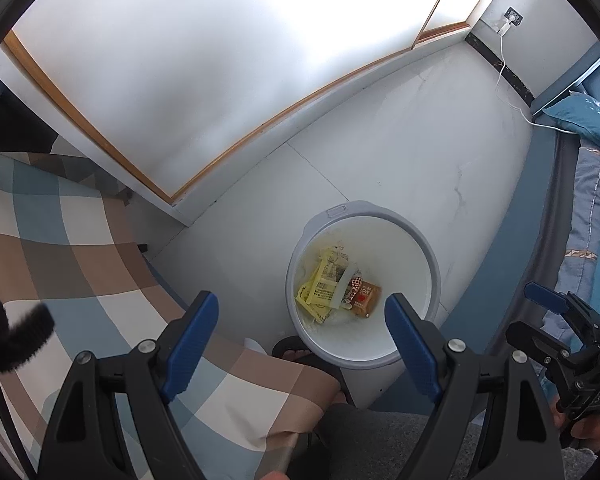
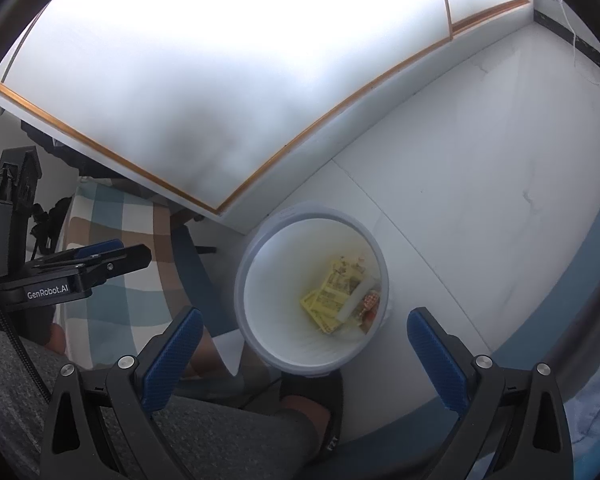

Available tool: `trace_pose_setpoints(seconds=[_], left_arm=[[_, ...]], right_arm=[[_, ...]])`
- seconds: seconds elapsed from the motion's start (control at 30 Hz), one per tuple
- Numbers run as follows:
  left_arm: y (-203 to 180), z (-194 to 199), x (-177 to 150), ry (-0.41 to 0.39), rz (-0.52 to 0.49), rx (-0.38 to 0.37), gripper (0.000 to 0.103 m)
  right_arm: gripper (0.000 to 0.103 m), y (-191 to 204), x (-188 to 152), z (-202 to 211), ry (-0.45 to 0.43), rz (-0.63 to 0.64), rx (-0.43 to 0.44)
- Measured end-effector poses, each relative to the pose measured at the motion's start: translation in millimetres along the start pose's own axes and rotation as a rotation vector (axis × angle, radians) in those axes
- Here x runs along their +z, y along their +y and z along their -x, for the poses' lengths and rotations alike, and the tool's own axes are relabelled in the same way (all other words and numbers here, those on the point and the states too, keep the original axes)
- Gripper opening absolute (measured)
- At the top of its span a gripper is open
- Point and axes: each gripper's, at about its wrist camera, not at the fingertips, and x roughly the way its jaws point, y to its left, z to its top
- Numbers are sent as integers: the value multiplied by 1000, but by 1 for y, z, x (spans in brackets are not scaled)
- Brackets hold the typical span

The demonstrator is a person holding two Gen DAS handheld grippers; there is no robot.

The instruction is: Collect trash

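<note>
A white bin with a grey rim (image 1: pixel 428 248) stands on the pale floor; it also shows in the right wrist view (image 2: pixel 256 248). Inside lie yellow wrappers (image 1: pixel 320 288) (image 2: pixel 328 300) and an orange packet (image 1: pixel 366 300). My left gripper (image 1: pixel 302 316) is open and empty, held above the bin's near left side. My right gripper (image 2: pixel 306 332) is open and empty, above the bin's near rim. The right gripper also shows at the right edge of the left wrist view (image 1: pixel 556 312), and the left gripper at the left of the right wrist view (image 2: pixel 100 256).
A checked blue, brown and cream cloth (image 1: pixel 80 248) covers a surface at left. A frosted sliding door (image 1: pixel 180 80) stands behind. A bed with blue bedding (image 1: pixel 592 208) is at right. The person's sandalled foot (image 2: pixel 312 408) and grey-trousered leg are just before the bin.
</note>
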Motion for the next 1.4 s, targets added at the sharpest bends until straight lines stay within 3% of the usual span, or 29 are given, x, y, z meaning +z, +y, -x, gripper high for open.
trace_pose_setpoints(seconds=[0.67, 1.0, 1.4], left_arm=[[-1, -2, 1, 14, -8, -9, 83], [5, -4, 1, 11, 48, -14, 83], [2, -4, -1, 12, 24, -9, 83]], right_arm=[[103, 1, 1, -3, 7, 17, -9], [103, 2, 2, -2, 5, 18, -10], [103, 2, 3, -2, 3, 18, -9]])
